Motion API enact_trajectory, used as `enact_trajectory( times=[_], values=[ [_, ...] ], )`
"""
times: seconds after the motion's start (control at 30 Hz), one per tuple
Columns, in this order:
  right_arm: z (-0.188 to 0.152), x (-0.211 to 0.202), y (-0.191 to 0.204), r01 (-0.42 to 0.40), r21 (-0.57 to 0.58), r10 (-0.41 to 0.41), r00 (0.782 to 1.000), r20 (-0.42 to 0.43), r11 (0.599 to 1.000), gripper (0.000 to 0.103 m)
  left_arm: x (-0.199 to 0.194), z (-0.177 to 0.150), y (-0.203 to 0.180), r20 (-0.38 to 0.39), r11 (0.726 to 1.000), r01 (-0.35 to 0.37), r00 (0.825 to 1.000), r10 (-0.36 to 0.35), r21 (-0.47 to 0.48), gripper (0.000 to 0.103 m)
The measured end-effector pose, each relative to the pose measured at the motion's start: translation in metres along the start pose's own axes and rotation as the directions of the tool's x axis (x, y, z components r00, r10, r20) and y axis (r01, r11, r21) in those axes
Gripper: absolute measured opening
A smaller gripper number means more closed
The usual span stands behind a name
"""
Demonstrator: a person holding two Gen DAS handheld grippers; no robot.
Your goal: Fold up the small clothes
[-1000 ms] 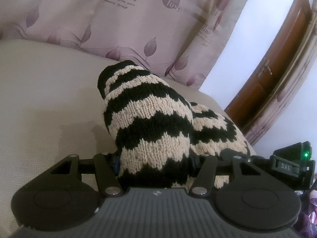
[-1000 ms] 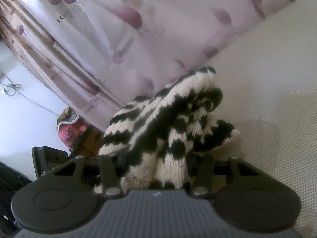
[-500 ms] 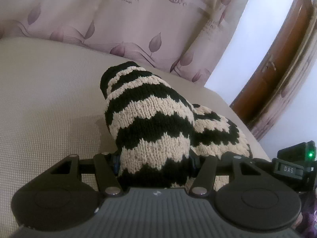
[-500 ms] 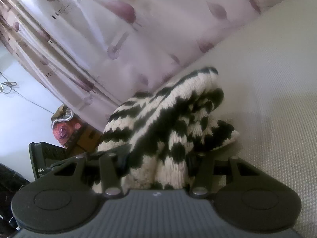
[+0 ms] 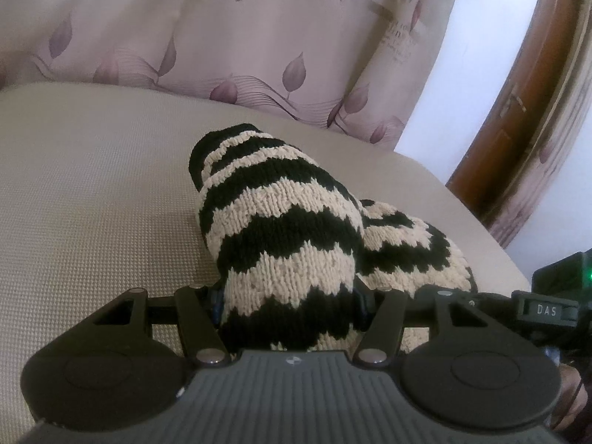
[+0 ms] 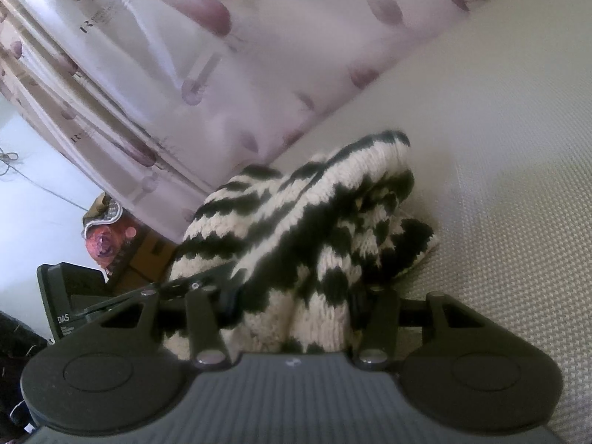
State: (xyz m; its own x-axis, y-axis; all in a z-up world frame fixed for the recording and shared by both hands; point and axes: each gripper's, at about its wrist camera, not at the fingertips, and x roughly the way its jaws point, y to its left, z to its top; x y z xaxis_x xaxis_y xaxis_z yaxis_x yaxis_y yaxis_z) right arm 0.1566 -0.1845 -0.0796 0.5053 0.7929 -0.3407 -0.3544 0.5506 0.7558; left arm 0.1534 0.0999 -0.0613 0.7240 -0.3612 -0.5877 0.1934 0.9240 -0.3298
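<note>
A small black-and-cream zigzag knit garment [image 5: 285,236] lies bunched on a beige woven cushion [image 5: 96,199]. My left gripper [image 5: 292,296] is shut on one thick fold of it; the knit fills the gap and hides the fingertips. In the right wrist view the same knit [image 6: 296,222] is crumpled into a heap, and my right gripper [image 6: 296,303] is shut on its near end. The two grippers sit side by side: the right gripper's body [image 5: 547,310] shows at the right edge, and the left gripper's body [image 6: 70,307] at the left edge.
A pale curtain with purple leaves [image 5: 259,55] hangs behind the cushion. A brown wooden door frame [image 5: 518,85] stands to the right past the cushion's edge [image 5: 481,229]. A red-patterned object [image 6: 107,240] sits on a brown box beyond the cushion.
Both views have tipped slightly downward, so the curtain sits higher in frame and more cushion shows. The right gripper has sunk a little with the knit. Both grips look the same.
</note>
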Motion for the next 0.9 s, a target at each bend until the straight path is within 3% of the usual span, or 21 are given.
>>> enact_trajectory(
  times=[0.5, 0.7, 0.77, 0.9],
  values=[
    [-0.001, 0.006, -0.006, 0.068, -0.061, -0.07, 0.997, -0.02, 0.996, 0.051, 0.004, -0.009, -0.002, 0.024, 0.997, -0.068, 0.997, 0.068, 0.018, 0.067],
    [-0.005, 0.008, 0.008, 0.14, -0.168, -0.142, 0.99, -0.002, 0.976, 0.059, 0.003, -0.016, -0.006, 0.063, 0.989, -0.142, 0.988, 0.139, 0.044, 0.084],
    [-0.007, 0.008, 0.012, 0.167, -0.193, -0.168, 0.986, 0.011, 0.967, 0.062, 0.001, -0.018, -0.01, 0.098, 0.978, -0.198, 0.977, 0.191, 0.068, 0.098],
    [-0.013, -0.003, 0.034, 0.238, -0.271, -0.222, 0.971, 0.091, 0.933, 0.064, -0.006, -0.022, -0.023, 0.165, 0.951, -0.287, 0.95, 0.267, 0.116, 0.103]
  ],
)
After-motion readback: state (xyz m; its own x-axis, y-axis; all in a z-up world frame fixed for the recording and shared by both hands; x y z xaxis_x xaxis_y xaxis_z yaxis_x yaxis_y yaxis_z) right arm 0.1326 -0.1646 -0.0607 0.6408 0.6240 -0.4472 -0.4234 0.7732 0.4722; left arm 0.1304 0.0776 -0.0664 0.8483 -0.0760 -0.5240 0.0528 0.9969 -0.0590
